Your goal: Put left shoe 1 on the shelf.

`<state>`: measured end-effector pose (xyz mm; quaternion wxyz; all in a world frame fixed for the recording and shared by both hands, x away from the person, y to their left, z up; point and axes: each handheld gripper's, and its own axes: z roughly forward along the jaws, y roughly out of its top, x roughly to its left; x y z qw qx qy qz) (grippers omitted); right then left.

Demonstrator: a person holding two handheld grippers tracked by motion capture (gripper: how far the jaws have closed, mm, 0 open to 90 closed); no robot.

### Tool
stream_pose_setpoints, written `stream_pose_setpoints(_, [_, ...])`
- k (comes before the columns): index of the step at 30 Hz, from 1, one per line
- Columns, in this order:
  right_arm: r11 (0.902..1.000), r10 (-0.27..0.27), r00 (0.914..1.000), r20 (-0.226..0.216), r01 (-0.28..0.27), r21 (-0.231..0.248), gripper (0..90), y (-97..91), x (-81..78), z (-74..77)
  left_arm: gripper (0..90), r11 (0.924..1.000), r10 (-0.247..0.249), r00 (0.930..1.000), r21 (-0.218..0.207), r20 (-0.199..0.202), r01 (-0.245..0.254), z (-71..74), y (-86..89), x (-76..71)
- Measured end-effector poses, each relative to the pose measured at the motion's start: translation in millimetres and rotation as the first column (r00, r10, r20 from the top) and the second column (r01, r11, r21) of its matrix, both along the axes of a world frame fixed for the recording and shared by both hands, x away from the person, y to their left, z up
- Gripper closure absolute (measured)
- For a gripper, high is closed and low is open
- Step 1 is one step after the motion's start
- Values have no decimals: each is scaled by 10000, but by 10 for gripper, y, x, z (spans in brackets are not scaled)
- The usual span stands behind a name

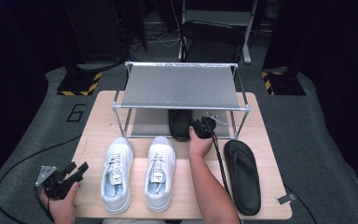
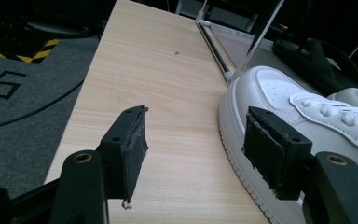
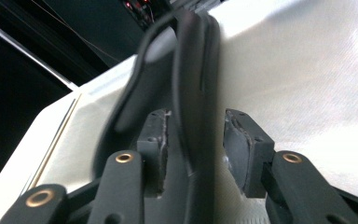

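At the table's near left corner the left gripper (image 1: 77,171) hovered with jaws wide and empty beside two white sneakers (image 1: 137,173) (tongue labels too small to read). A black slide sandal (image 1: 243,175) lay at the right. Farther off, the right gripper (image 1: 200,127) straddled the second black sandal (image 3: 186,93) on the rack's lower shelf (image 1: 147,123); one pad stood clear. The floor bore a "6" (image 1: 76,112).

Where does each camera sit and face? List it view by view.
High view: above the person's side, looking forward and down on the table and rack; a forearm, left claw, right claw.
Left gripper view: rides the left claw, looks along the tabletop past a white sneaker; its open jaws.
Right gripper view: rides the right claw, faces a black slipper between its open jaws.
Shared: high and left gripper views both show that sneaker.
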<state>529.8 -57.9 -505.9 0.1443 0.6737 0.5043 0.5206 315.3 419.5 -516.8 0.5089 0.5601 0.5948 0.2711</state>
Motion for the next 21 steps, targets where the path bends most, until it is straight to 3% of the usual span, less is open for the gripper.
stream_pose_setpoints(3, [9998, 97, 10000, 9, -97, -145, 617, -27, -81, 20, 388, 9999, -79, 10000, 74, 42, 79, 11, -28, 16])
stream_pose_setpoints(4, [9997, 122, 9998, -136, -125, -223, 623, -53, -216, 40, 388, 9999, -161, 9999, 44, 54, 161, 19, -43, 24])
stream_pose_setpoints(5, [9997, 122, 9998, -136, -125, -223, 623, -53, -216, 40, 388, 9999, -161, 9999, 44, 54, 161, 19, -43, 24])
stream_pose_setpoints(6, [9997, 165, 9998, -60, -166, -169, 624, -76, -353, 43, 388, 9998, -188, 9998, 60, 98, 188, 23, -54, 32])
stream_pose_setpoints(7, [9997, 165, 9998, -60, -166, -169, 624, -76, -353, 43, 388, 9997, -224, 9997, 136, 43, 224, 29, -59, 36])
stream_pose_setpoints(8, [9994, 314, 9995, -46, -314, -125, 624, -93, -488, 44, 387, 9994, -314, 9995, 172, -18, 314, 31, -66, 47])
stream_pose_setpoints(11, [9984, 525, 9986, -36, -525, -228, 618, -136, -676, 34, 387, 9992, -325, 9994, 232, -111, 327, 32, -79, 51])
stream_pose_setpoints(16, [9962, 863, 9962, -72, -862, 124, 616, -268, -980, 51, 387, 9993, -260, 9997, 275, -46, 261, 37, -93, 66])
stream_pose_setpoints(19, [9951, 964, 9953, 133, -966, 200, 616, -330, -1111, 84, 387, 9992, -260, 9995, 314, -155, 265, 41, -86, 71])
stream_pose_setpoints(21, [9889, 1450, 9874, 633, -1425, -431, 638, -404, -1285, 181, 388, 9992, -238, 9996, 307, -180, 243, 32, -92, 81])
